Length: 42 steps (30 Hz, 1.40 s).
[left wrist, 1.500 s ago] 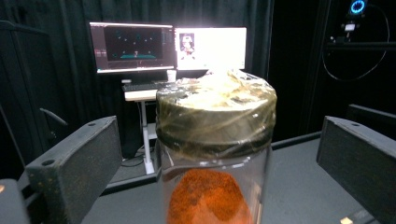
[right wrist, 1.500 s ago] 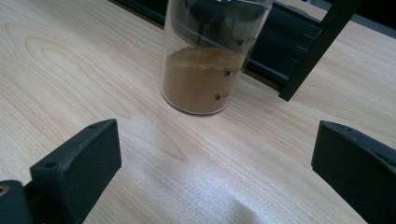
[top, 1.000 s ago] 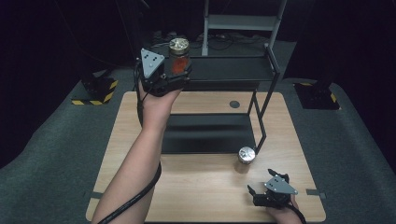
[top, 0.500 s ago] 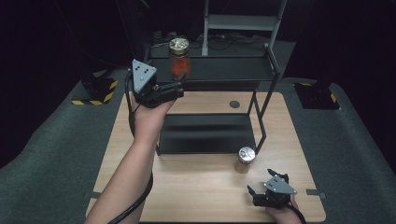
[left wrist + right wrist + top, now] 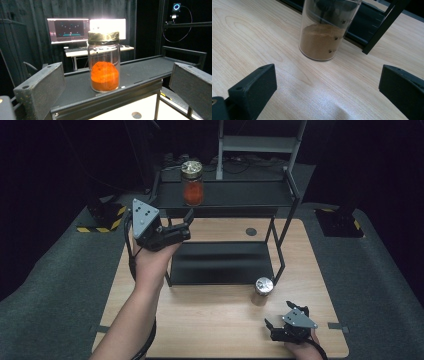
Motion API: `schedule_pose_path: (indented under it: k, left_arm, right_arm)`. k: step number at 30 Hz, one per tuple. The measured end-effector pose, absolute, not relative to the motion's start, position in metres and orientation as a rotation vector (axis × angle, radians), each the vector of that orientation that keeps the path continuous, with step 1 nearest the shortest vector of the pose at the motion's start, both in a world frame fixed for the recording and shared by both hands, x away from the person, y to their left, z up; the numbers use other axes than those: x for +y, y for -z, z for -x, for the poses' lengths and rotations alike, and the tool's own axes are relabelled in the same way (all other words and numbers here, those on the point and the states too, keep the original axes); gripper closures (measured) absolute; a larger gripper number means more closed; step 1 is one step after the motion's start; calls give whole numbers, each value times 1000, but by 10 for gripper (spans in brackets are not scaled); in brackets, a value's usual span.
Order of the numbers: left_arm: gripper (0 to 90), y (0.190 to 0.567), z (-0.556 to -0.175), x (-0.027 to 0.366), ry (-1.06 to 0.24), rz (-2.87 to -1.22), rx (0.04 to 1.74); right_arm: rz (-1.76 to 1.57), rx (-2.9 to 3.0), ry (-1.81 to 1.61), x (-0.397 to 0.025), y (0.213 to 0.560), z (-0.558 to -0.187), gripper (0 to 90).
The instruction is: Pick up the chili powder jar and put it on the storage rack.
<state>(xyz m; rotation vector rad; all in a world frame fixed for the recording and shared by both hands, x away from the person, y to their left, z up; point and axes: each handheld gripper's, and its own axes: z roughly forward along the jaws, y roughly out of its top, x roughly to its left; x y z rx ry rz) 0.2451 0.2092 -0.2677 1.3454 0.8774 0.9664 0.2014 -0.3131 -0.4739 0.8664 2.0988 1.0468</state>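
A glass jar of orange-red powder (image 5: 192, 184) (image 5: 104, 65) with a gold lid stands upright on the top shelf (image 5: 240, 195) of a black rack. My left gripper (image 5: 186, 225) is open and hangs in the air in front of and below that shelf, its fingers (image 5: 42, 87) well apart from the jar. A second jar (image 5: 263, 287) (image 5: 325, 30), holding brown powder under a silver lid, stands on the wooden table (image 5: 210, 320) by the rack's front right leg. Close behind it, near the front edge, my right gripper (image 5: 280, 315) is open and low, its fingers (image 5: 254, 85) empty.
The rack's lower shelf (image 5: 220, 262) is bare. A round dark grommet (image 5: 251, 231) sits in the tabletop under the rack. Monitors (image 5: 87, 28) on a desk glow behind the rack. Yellow-black striped bases (image 5: 100, 225) lie on the floor to the left.
My left gripper has drawn back from the orange jar, down and to the left toward the person. The jar stays on the top shelf. The right gripper has not moved.
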Motion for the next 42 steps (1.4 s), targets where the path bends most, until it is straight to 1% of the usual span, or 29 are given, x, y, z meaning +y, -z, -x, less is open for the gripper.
schedule_pose_path:
  k: [12,18,33,42]
  left_arm:
    - [3,280,-224,214,-978,-1355,873]
    - [4,295,-214,222,-959,-1372,881]
    - [3,325,-200,226,-962,-1431,878]
    - [4,351,-192,229,-926,-1472,906]
  right_arm:
    - [-863,2100,-1045,-313,474,-201,4]
    - [-857,2100,-1041,-312,474,-201,4]
    - [-853,2099,-1039,-312,474,-201,4]
    - [-848,2100,-1036,-311,474,-200,4]
